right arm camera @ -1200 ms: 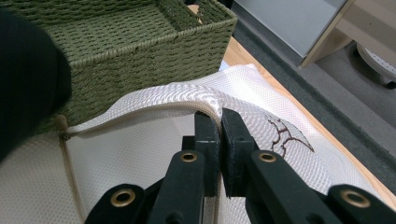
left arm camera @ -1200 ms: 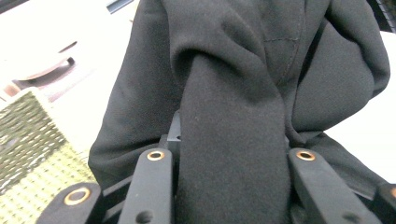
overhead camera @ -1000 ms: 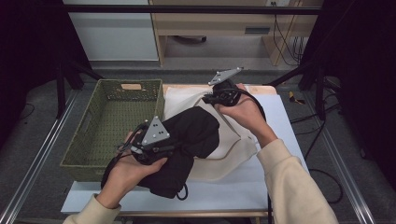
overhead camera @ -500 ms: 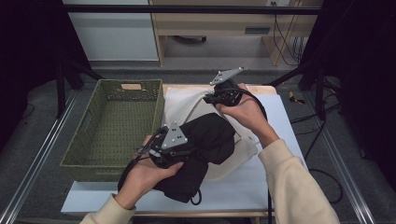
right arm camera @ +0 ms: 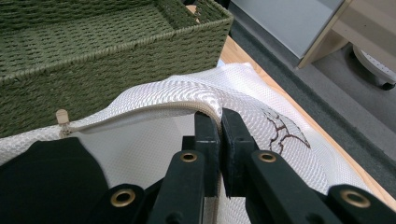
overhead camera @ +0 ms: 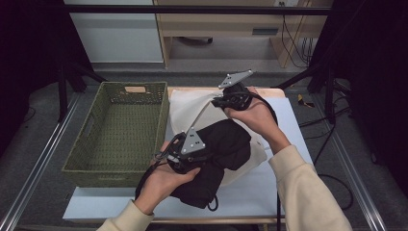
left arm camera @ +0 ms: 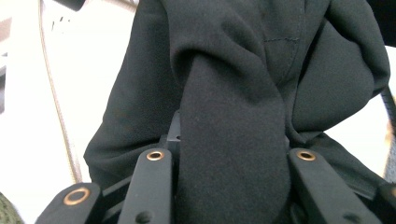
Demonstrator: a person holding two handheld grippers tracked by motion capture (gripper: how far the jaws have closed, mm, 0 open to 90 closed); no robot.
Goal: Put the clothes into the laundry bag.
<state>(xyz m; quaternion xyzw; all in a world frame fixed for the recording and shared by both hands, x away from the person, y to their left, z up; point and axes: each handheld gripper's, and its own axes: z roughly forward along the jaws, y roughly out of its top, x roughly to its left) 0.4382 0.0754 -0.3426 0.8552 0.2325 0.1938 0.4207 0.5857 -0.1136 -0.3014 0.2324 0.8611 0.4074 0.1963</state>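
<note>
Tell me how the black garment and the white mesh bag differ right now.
The black garment is dark, smooth and bunched into a thick bundle; the white mesh bag is pale, netted and thin. The garment is clamped in the left tool, while the right tool pinches the bag's zippered edge, holding it up. The garment lies on the bag. Both are soft fabric on the table.

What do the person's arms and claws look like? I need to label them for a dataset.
Both arms wear cream long sleeves. The left claw and right claw are black, each topped by a grey three-cornered plate with small holes, and black cables trail from them. In the gripper views the black jaws carry brass-coloured rivets.
</note>
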